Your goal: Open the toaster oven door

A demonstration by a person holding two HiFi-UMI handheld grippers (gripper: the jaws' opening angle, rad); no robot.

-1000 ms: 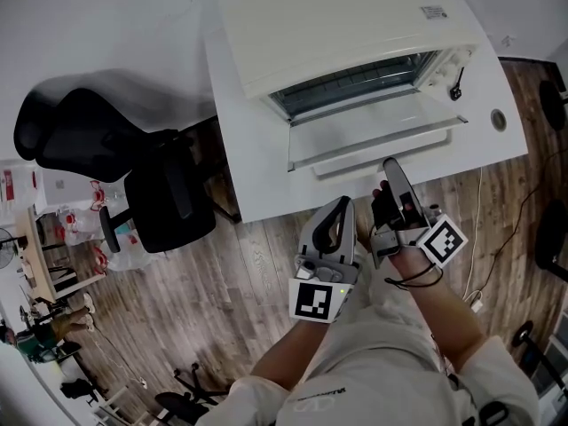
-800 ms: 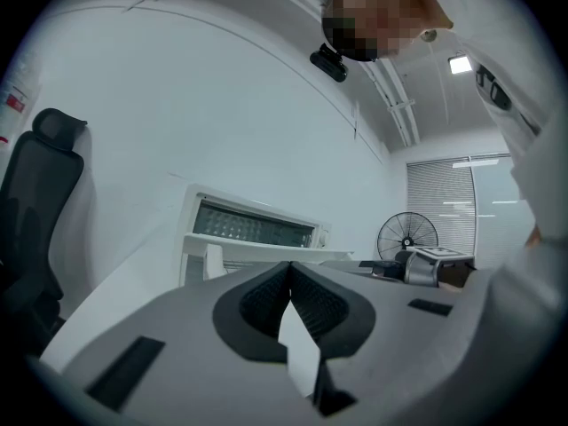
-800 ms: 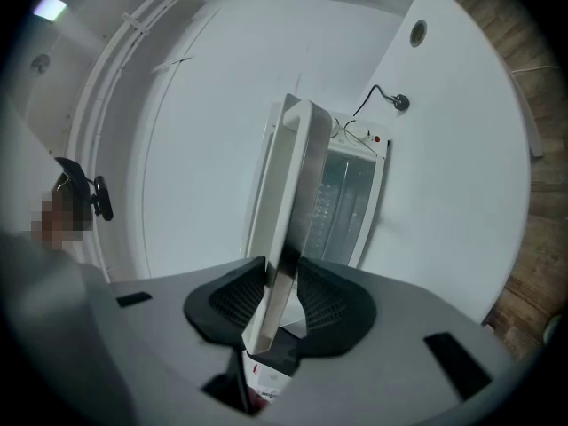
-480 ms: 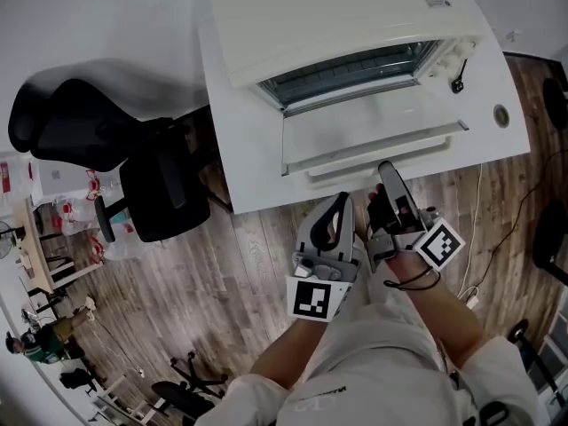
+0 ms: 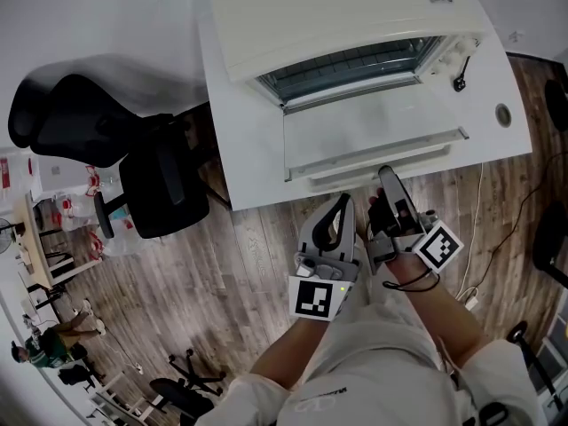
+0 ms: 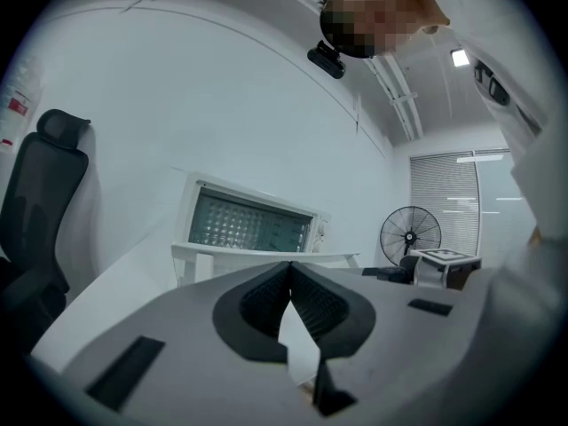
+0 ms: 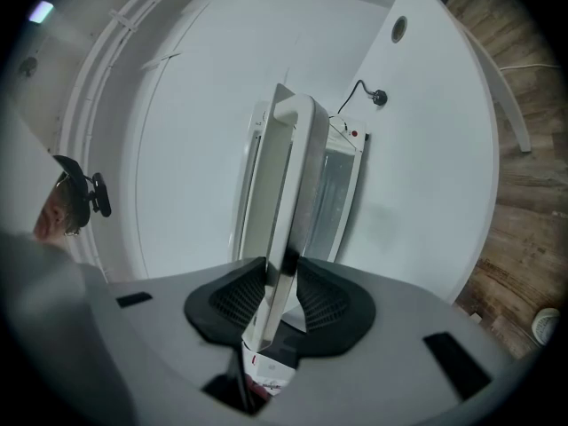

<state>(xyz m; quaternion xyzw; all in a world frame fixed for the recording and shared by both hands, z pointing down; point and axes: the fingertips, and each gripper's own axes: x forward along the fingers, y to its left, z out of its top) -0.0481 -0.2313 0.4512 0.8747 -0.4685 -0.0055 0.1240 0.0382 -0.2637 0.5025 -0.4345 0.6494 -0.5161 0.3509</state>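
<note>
A cream toaster oven (image 5: 337, 16) stands on a white table (image 5: 244, 149). Its glass door (image 5: 373, 127) lies folded down toward me, nearly flat, with the bar handle (image 5: 346, 173) at its front edge. My right gripper (image 5: 388, 177) is shut on that handle near its middle. In the right gripper view the handle (image 7: 291, 167) runs straight up between the pads of the right gripper (image 7: 282, 273), which press on both of its sides. My left gripper (image 5: 341, 206) hangs just below the table's edge, to the left of the right one, shut and empty. In its own view the left gripper (image 6: 290, 272) faces the oven (image 6: 253, 224).
A black office chair (image 5: 98, 140) stands left of the table on the wooden floor. On the table's right part are a round cable hole (image 5: 503, 112) and a black plug (image 5: 457, 82). A standing fan (image 6: 410, 235) shows at the right of the left gripper view.
The door has come a little further down toward me, with the right gripper still on its handle. The left gripper has barely moved.
</note>
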